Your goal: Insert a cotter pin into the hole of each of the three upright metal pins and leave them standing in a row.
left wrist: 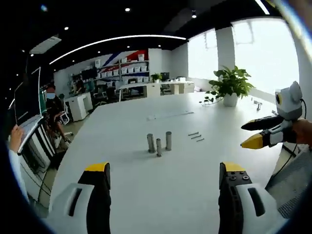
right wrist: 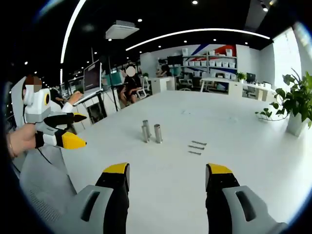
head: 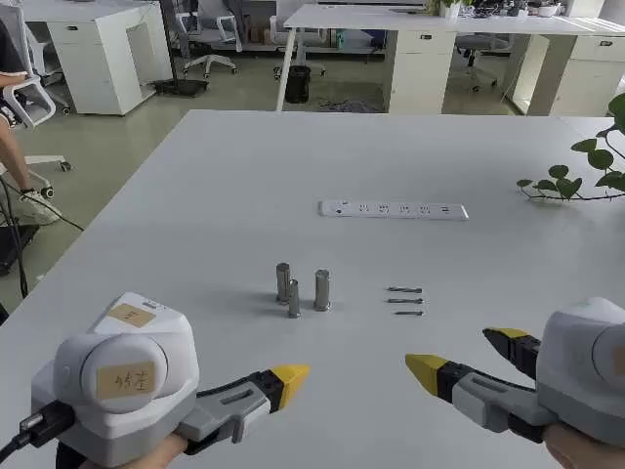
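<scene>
Head view: three metal pins [head: 321, 290] stand upright in a tight cluster on the white bench [head: 195, 186]. A power strip [head: 394, 209] lies beyond them. Three cotter pins [head: 405, 301] lie flat just to their right. The left gripper [head: 283, 383] and right gripper [head: 467, 354] hover nearer than the metal pins, one to each side.

Left gripper view: its fingers [left wrist: 97, 170] are spread wide and empty, and the metal pins [left wrist: 158, 143] stand ahead.

Right gripper view: its fingers [right wrist: 219, 171] are likewise parted, holding nothing.

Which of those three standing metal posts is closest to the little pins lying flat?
The right-hand post, standing apart from the two huddled posts; the little pins lie just to its right.
</scene>
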`<state>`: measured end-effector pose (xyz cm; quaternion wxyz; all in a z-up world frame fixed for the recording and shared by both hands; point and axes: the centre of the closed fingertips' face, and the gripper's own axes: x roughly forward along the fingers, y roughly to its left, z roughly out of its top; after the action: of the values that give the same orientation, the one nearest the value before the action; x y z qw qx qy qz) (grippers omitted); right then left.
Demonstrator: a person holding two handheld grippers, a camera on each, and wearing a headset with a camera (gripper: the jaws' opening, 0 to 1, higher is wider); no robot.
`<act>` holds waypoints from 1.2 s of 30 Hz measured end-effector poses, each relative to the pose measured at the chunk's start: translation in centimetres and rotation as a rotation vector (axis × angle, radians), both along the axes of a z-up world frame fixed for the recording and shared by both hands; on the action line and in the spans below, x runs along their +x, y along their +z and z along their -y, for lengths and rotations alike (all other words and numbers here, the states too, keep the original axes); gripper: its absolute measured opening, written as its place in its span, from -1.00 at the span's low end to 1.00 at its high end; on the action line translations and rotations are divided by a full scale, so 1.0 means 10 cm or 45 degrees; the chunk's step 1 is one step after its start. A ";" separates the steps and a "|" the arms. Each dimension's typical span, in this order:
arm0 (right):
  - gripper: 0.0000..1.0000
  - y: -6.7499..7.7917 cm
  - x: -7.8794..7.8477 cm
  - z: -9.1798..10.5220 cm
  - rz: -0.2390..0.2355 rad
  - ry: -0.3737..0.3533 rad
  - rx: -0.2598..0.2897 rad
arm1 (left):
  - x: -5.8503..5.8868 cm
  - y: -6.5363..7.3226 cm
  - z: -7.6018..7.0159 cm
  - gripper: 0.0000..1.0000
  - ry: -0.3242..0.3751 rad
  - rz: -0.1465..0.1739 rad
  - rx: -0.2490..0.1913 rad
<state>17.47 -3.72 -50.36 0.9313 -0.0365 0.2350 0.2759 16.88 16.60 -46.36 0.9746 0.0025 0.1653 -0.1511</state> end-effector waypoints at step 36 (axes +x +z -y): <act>0.59 0.05 -0.02 -0.02 0.019 0.011 0.022 | -0.02 0.01 -0.01 0.98 -0.027 -0.010 0.085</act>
<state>17.29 -3.53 -49.90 0.9321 -0.0317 0.2254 0.2816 16.66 16.70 -46.27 0.9716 0.0362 0.1742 -0.1558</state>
